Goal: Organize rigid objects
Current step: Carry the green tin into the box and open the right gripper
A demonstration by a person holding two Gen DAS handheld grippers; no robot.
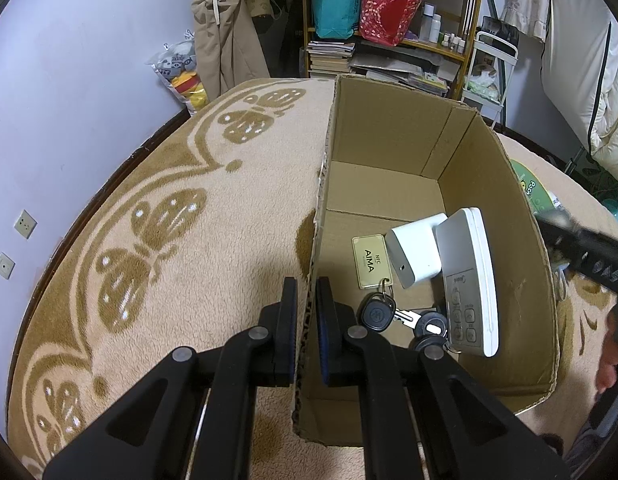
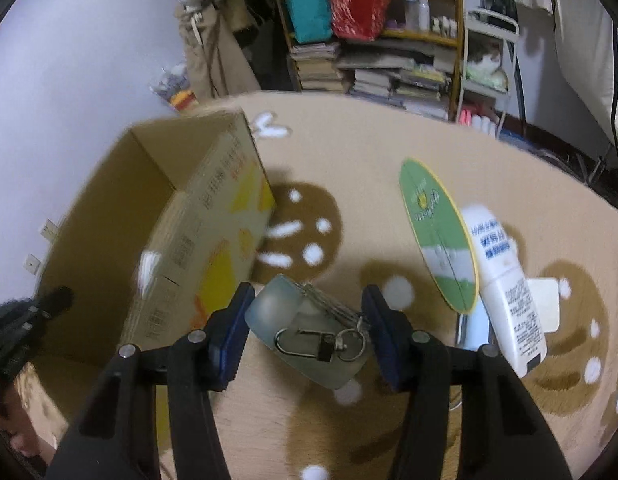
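Observation:
An open cardboard box (image 1: 489, 220) lies on a beige rug with brown butterflies. My left gripper (image 1: 307, 284) is shut on the box's near side wall. Inside the box lie a white charger (image 1: 415, 254), a white remote (image 1: 469, 280), a gold AIMA tag (image 1: 369, 260) and keys (image 1: 377, 314). My right gripper (image 2: 307, 300) is shut on a translucent card holder (image 2: 305, 332) with a metal clip and ring, held above the rug just right of the box (image 2: 213, 216). That view is blurred.
A green round fan (image 2: 439, 236), a white tube (image 2: 505, 280) and a flat white item (image 2: 545, 304) lie on the rug to the right. A shelf (image 1: 389, 52) with books and bags, hanging coats and a white cart stand beyond the rug.

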